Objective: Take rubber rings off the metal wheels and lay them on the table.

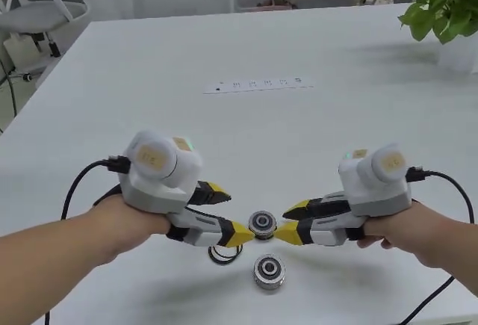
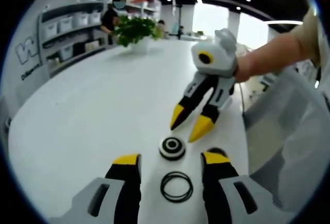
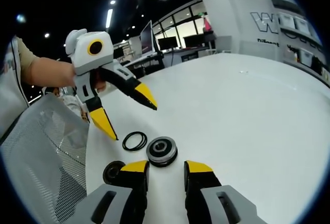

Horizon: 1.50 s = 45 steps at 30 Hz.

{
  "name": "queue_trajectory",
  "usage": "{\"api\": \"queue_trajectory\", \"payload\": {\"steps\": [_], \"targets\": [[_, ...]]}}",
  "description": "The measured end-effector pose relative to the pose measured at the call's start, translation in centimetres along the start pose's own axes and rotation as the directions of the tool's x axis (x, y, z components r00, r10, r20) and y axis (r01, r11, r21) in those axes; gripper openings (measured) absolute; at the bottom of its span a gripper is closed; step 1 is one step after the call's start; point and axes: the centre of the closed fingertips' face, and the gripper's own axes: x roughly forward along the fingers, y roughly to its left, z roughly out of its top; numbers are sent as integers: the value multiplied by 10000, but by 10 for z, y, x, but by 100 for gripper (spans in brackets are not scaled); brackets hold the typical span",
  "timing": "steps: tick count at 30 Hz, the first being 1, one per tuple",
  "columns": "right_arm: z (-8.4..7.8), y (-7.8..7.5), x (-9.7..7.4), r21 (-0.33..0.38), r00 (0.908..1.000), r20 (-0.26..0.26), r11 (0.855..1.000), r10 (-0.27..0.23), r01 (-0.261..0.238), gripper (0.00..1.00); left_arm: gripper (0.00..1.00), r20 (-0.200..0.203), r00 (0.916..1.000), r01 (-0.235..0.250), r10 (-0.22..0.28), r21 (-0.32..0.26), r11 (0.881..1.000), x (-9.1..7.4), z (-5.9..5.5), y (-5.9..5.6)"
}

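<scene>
The wall lettering (image 2: 26, 51) is a large "W" at 9 o'clock in the left gripper view. It shows again at 2 o'clock in the right gripper view, and the smaller words under it are too blurred to read. The marks on the power strip (image 1: 258, 84), set in the white counter (image 1: 149, 63) at 12 o'clock in the head view, are too small to make out.

In the head view the left hand (image 1: 131, 224) and the right hand (image 1: 403, 228) hold their tools low and nearly level over the counter, tips facing each other. The left gripper (image 1: 233, 214) points toward 3 o'clock with its jaws spread wide. The right gripper (image 1: 290, 220) points toward 9 o'clock with its jaws parted less. Neither holds anything.

The metal wheel (image 1: 262, 223) lies on the counter between the two sets of yellow tips, just beside both; whether any tip touches it cannot be told. The second wheel (image 1: 269, 271) lies at 6 o'clock from the first, apart from it. The black rubber rings (image 1: 222, 254) lie flat and overlapping on the counter at 8 o'clock from the first wheel, under the left gripper's lower jaw.

A potted plant (image 1: 441, 4) stands at 2 o'clock, well apart.
</scene>
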Motion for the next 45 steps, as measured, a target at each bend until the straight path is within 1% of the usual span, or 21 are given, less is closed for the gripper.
{"api": "queue_trajectory", "payload": {"steps": [9, 14, 20, 22, 25, 30, 33, 37, 43, 45], "targets": [[-4, 0, 4, -113, 10000, -36, 9999, 75, -76, 19, 38, -27, 9998, 183, -183, 79, 9998, 12, 2, -2], [-4, -1, 7, -179, 10000, 21, 9998, 69, -69, 16, 34, -119, 9995, 301, -299, 135, 9995, 18, 1, -4], [-5, 3, 8, -522, 9999, -54, 9985, 157, -160, 12, 30, -165, 9992, 366, -363, 164, 9992, 23, 0, -5], [-5, 2, 9, -607, 9999, -80, 9981, 116, -121, 9, 29, -210, 9990, 394, -390, 181, 9991, 25, -1, -5], [-5, 3, 9, -652, 9999, -91, 9978, 142, -147, 8, 28, -247, 9988, 430, -425, 209, 9989, 27, -1, -6], [-5, 2, 8, -680, 9999, -31, 9976, 101, -103, 7, 26, -287, 9987, 425, -417, 272, 9987, 31, -1, -6], [-5, 2, 8, -835, 10000, -71, 9965, 30, -36, 4, 23, -315, 9986, 435, -425, 325, 9985, 33, -2, -6], [-5, 3, 8, -902, 10000, -81, 9959, 5, -13, 3, 21, -464, 9981, 434, -410, 518, 9977, 35, -4, -7], [-6, 3, 9, -1004, 9999, -128, 9949, -47, 34, 2, 16, -430, 9989, 240, -204, 853, 9961, 35, -2, -5], [-6, 3, 9, -1045, 9999, -155, 9945, -63, 47, 2, 14, -392, 9992, 152, -122, 777, 9969, 36, -2, -3]]}}
